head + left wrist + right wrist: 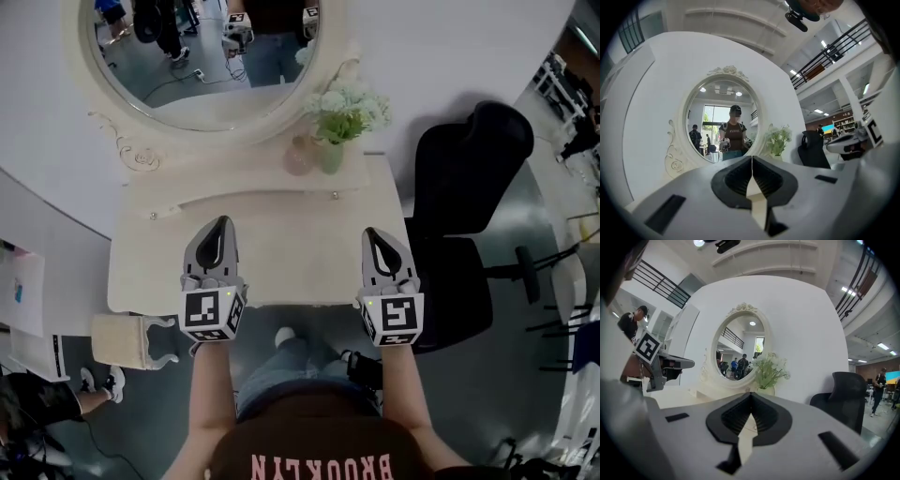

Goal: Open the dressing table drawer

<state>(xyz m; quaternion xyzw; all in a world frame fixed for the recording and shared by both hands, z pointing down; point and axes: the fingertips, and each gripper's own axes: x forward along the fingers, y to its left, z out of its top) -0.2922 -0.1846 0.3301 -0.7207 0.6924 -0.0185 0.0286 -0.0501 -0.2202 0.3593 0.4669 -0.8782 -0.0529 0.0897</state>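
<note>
The drawer is in the low curved step at the far side of the dressing table, right under the mirror. From above, only a thin strip of its front shows. It has 2 small knobs, a left knob and a right knob. I cannot tell if they belong to 1 drawer or 2. Nothing sticks out, so the drawer is still shut.

The left gripper is over the left part of the cream worktop, and its tip is near the step. Its 2 jaws are pressed together with nothing between them. The right gripper is over the right part of the worktop. Its jaws are together too, and empty. Both grippers point toward the mirror, and neither touches a knob.

The big oval mirror has a cream frame with curly carving. The person with both grippers shows in its glass. To the right of the mirror a green vase of white flowers stands on the step. A small pink vase stands just beside it on the left.

A black office chair stands to the right of the dressing table. A cream stool sits near the table's left corner.
</note>
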